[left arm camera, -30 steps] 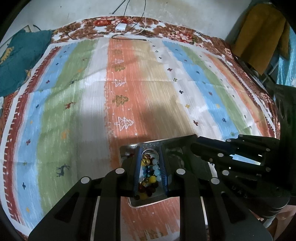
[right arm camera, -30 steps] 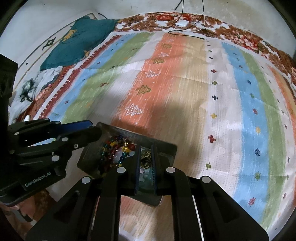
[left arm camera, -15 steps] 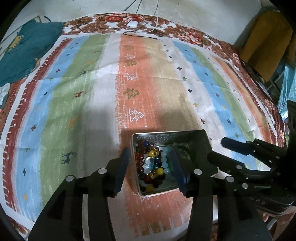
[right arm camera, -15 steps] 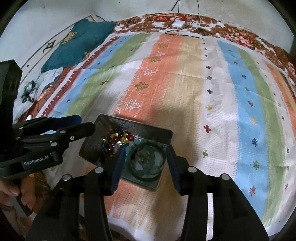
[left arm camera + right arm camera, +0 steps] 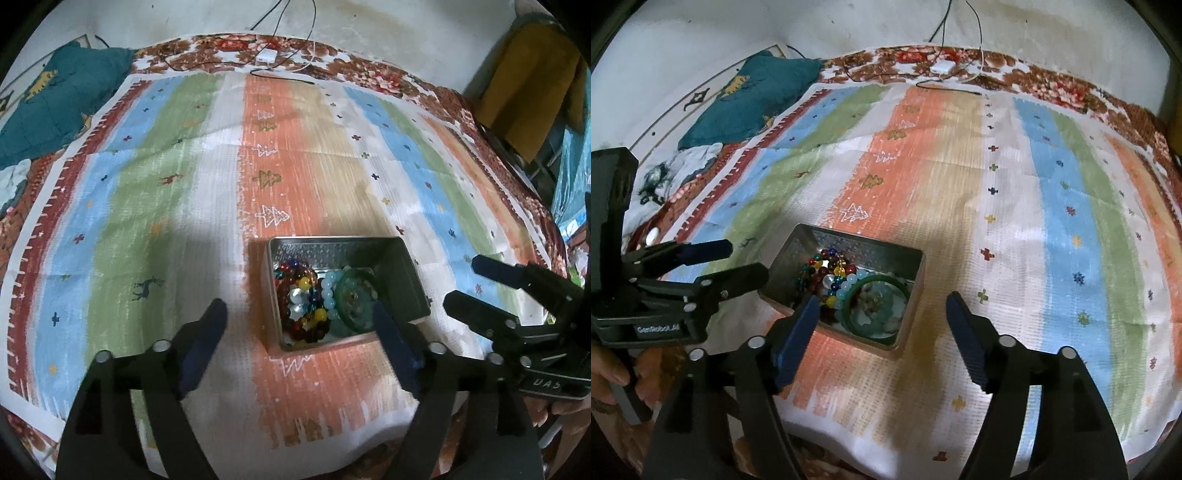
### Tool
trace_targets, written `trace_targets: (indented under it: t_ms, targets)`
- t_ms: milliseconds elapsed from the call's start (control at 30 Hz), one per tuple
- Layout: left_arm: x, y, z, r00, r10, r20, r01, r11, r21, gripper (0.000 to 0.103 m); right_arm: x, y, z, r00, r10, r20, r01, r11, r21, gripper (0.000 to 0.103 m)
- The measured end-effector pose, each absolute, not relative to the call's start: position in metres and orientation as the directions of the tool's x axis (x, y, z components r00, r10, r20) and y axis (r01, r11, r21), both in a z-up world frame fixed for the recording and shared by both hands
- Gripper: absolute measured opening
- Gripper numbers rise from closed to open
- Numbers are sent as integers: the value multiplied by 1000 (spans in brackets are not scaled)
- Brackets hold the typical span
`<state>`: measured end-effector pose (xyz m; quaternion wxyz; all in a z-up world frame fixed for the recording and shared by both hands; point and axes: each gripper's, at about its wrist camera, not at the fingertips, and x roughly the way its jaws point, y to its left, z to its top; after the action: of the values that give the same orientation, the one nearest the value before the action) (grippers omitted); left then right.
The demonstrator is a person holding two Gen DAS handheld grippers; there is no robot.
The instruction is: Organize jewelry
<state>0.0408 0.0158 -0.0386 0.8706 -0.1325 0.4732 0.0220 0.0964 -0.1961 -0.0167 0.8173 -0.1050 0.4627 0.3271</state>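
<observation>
A metal tin (image 5: 402, 273) (image 5: 912, 314) sits on the striped cloth near its front edge. Inside lie multicoloured bead bracelets (image 5: 301, 306) (image 5: 827, 273), a pale blue bead bracelet (image 5: 328, 295) (image 5: 849, 286) and a green bangle (image 5: 356, 304) (image 5: 877, 308). My left gripper (image 5: 299, 314) is open wide and empty, held just in front of the tin; it also shows in the right wrist view (image 5: 738, 262) at the tin's left. My right gripper (image 5: 881, 306) is open wide and empty above the tin's near side; it also shows in the left wrist view (image 5: 461, 280) at the tin's right.
The striped cloth (image 5: 177, 192) (image 5: 1052, 206) covers a floral bedspread. A teal cushion (image 5: 55, 103) (image 5: 750, 99) lies at the far left. A white charger with cables (image 5: 267, 57) (image 5: 942, 68) lies at the far edge. A yellow-brown bag (image 5: 524, 81) stands at the right.
Both grippers have opened wide and pulled back up out of the tin, leaving the beads and the bangle inside it.
</observation>
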Motion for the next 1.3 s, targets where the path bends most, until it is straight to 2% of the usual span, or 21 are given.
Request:
trace_targets:
  t_ms: [100, 300, 567, 1300]
  targets:
    - [33, 11, -37, 563, -45, -825, -162, 973, -164, 89, 90, -200, -13, 362, 458, -812, -646, 751, 136, 83]
    - [22, 7, -34, 590, -55, -805, -140, 976, -169, 97, 78, -204, -9, 365, 489, -792, -662, 734, 149, 92]
    - [12, 1, -32, 608, -30, -793, -130, 982, -137, 97, 67, -217, -6, 393, 506, -768, -657, 739, 151, 95]
    - [-12, -17, -21, 680, 22, -733, -90, 995, -53, 97, 40, -241, 7, 514, 514, -687, -620, 776, 117, 95]
